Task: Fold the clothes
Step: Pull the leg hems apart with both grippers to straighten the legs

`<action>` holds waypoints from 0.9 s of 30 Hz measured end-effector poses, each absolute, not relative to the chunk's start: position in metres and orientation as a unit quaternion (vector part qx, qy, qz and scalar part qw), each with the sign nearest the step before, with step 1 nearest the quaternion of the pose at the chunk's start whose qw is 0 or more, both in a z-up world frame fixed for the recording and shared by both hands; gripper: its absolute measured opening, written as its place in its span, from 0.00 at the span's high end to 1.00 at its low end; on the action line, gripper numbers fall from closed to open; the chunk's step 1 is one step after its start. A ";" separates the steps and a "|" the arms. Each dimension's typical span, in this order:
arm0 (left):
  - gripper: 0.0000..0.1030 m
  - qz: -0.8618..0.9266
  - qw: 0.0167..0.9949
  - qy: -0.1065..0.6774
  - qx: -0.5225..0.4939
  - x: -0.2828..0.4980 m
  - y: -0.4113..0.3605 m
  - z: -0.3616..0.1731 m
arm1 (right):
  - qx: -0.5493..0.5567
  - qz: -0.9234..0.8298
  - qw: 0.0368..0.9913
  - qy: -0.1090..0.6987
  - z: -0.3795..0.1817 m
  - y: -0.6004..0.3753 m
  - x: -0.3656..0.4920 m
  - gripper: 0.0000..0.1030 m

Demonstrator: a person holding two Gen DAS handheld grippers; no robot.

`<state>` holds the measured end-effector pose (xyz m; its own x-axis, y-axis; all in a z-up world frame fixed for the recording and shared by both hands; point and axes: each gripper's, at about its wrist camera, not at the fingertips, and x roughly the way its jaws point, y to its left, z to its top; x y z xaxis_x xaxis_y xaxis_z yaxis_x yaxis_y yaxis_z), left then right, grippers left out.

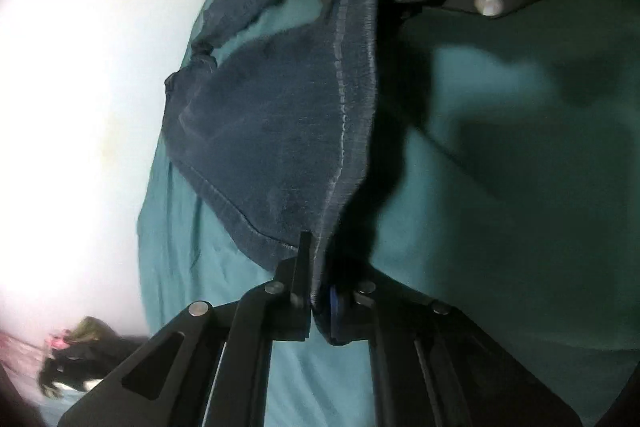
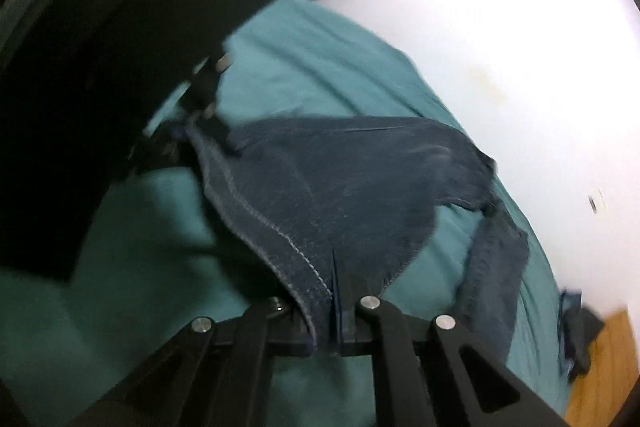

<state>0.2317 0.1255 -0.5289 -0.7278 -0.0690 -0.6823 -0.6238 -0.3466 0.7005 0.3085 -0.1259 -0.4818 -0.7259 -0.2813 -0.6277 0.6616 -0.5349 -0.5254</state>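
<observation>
**Two grippers hold the jeans by one edge**

The left gripper [image 1: 316, 303] is pinched tight on the stitched edge of the jeans [image 1: 276, 131]. The right gripper [image 2: 328, 311] is pinched tight on the same edge, further along. The edge runs straight between the two grippers. From there the jeans hang down and spread out onto the green sheet [image 1: 500, 227]. Further off, one leg trails across the sheet. Past the sheet is a bright white wall [image 2: 500, 27].

Teal sheet [image 1: 500, 227], white wall [image 1: 80, 107], wooden floor [image 2: 608, 367]
</observation>
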 end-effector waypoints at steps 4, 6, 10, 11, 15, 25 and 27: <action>0.95 0.806 0.168 0.497 -0.274 0.259 0.125 -0.477 | 0.201 -0.859 0.282 0.377 -0.435 -0.112 0.328 0.96; 0.95 0.821 0.159 0.483 -0.258 0.276 0.122 -0.454 | 0.187 -0.854 0.299 0.383 -0.417 -0.109 0.340 0.96; 0.95 0.800 0.162 0.505 -0.281 0.308 0.116 -0.460 | 0.231 -0.806 0.351 0.417 -0.435 -0.111 0.364 0.97; 0.95 0.787 0.169 0.519 -0.287 0.315 0.115 -0.473 | 0.247 -0.792 0.363 0.424 -0.446 -0.111 0.369 0.97; 0.86 0.720 0.182 0.600 -0.298 0.338 0.117 -0.532 | 0.333 -0.741 0.374 0.447 -0.499 -0.111 0.365 0.96; 0.25 0.717 0.146 0.616 -0.292 0.374 0.187 -0.516 | 0.346 -0.767 0.243 0.483 -0.485 0.003 0.352 0.29; 0.25 0.731 0.154 0.598 -0.292 0.371 0.218 -0.513 | 0.341 -0.739 0.253 0.523 -0.509 0.020 0.359 0.29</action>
<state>0.3714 0.2176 -0.5127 -0.7823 -0.1244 -0.6103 -0.5736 -0.2380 0.7838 0.3586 0.0201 -0.5091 -0.6394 -0.0163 -0.7687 0.7303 -0.3257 -0.6005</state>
